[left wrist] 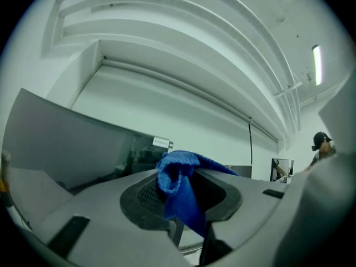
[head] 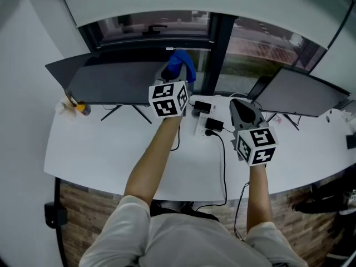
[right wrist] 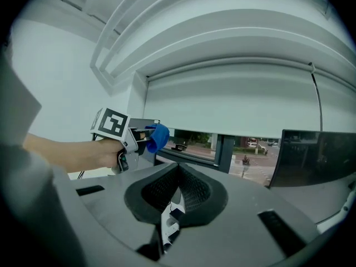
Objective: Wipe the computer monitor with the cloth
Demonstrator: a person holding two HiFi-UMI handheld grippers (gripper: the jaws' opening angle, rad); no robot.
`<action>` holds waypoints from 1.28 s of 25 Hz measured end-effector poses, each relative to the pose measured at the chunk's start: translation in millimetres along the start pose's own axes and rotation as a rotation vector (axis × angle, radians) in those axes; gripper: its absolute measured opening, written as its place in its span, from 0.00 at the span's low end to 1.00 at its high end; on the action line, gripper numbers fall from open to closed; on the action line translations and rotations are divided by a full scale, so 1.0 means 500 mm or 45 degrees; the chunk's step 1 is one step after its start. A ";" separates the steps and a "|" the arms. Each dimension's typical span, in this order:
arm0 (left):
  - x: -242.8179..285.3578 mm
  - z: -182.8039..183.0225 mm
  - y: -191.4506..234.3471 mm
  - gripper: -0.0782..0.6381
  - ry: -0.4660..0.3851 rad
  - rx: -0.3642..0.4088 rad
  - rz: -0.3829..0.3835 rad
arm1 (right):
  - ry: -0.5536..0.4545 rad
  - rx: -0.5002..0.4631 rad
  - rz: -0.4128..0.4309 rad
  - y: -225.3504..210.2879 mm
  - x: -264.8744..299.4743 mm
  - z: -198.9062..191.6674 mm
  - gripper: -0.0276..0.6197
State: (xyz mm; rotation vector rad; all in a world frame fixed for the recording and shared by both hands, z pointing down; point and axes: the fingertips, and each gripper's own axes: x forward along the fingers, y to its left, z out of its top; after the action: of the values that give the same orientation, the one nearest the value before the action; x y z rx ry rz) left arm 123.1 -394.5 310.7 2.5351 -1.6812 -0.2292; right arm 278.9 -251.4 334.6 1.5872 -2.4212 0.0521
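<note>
The left gripper (left wrist: 183, 192) is clenching a soft blue cloth (left wrist: 177, 185) with a woven look. The cloth is bunched in folds, and its long side is hanging down between the ribbed dark pads. It is sitting just beside the upper right corner of the flat dark monitor (head: 111, 82), with the left forearm reaching straight toward that corner. Right of the monitor, the right gripper (right wrist: 177, 191) is hovering with its jaws pressed together and empty.

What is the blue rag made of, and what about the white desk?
Blue cloth: looks like soft knitted or terry fabric, since its surface is nubbly and it folds limply. Desk: smooth, matte white top, probably laminate, though that is a guess.
</note>
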 end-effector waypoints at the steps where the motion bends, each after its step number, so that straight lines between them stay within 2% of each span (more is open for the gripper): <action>1: 0.000 0.016 -0.004 0.29 -0.011 0.016 0.001 | -0.007 -0.003 0.002 0.002 -0.003 0.006 0.07; 6: -0.009 0.101 -0.024 0.29 -0.088 0.049 -0.038 | -0.028 -0.016 0.008 0.014 -0.004 0.031 0.07; 10: -0.049 0.152 -0.022 0.29 -0.124 0.073 -0.117 | -0.060 -0.045 0.014 0.043 -0.007 0.067 0.07; 16: -0.178 0.200 0.066 0.29 -0.126 0.097 -0.146 | -0.148 -0.066 0.042 0.131 -0.001 0.145 0.07; 20: -0.292 0.221 0.162 0.29 -0.097 0.151 -0.119 | -0.188 -0.109 0.092 0.234 0.016 0.187 0.07; 25: -0.436 0.225 0.261 0.30 -0.059 0.305 -0.083 | -0.223 -0.137 0.179 0.370 0.045 0.215 0.07; 32: -0.630 0.212 0.381 0.30 -0.016 0.356 0.052 | -0.236 -0.205 0.322 0.522 0.075 0.238 0.07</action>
State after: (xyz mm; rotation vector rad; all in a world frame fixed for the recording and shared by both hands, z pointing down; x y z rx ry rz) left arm -188.5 -177.9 260.0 2.6909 -1.8876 -0.0063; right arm 6.3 -198.0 254.9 1.2611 -2.6774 -0.2498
